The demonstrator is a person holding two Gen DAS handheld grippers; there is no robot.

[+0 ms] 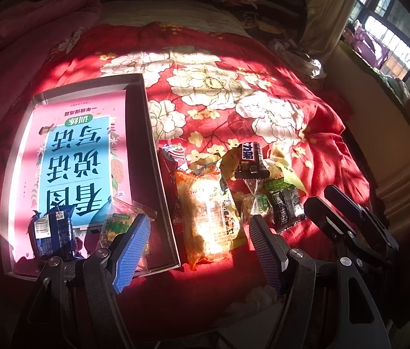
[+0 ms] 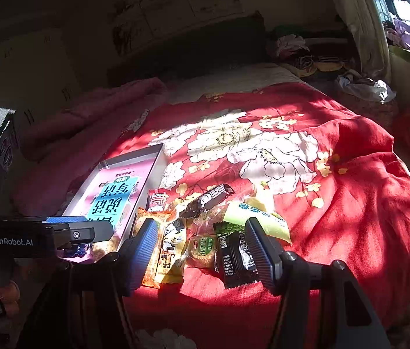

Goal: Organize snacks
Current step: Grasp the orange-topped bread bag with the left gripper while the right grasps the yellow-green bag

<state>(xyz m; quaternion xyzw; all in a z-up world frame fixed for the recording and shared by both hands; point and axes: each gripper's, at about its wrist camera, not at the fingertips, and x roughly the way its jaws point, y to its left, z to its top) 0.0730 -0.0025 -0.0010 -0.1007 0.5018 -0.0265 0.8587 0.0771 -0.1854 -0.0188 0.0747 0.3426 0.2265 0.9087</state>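
The snacks were found heaped on the red floral bedspread (image 1: 234, 67) just beside the shallow box (image 1: 154, 157), where a pink book (image 1: 79, 157) lay with a blue packet (image 1: 55, 232) and a clear-wrapped biscuit (image 1: 119, 221) already on it; the left gripper (image 1: 199, 247) was held with its jaws released and empty above the long orange-wrapped cake (image 1: 205, 212), and the right gripper (image 2: 202, 250) likewise spread and empty over the pile near the black sachet (image 2: 234, 253); a single wrapper would best be taken by its middle, the pads lowered clear of neighbours, since the crinkled film could slip or drag others along; the two boxed packets were shown plainly only by the left view; the dark chocolate bar (image 2: 209, 199) lying atop the heap, and the left gripper's side, were better shown by the right view
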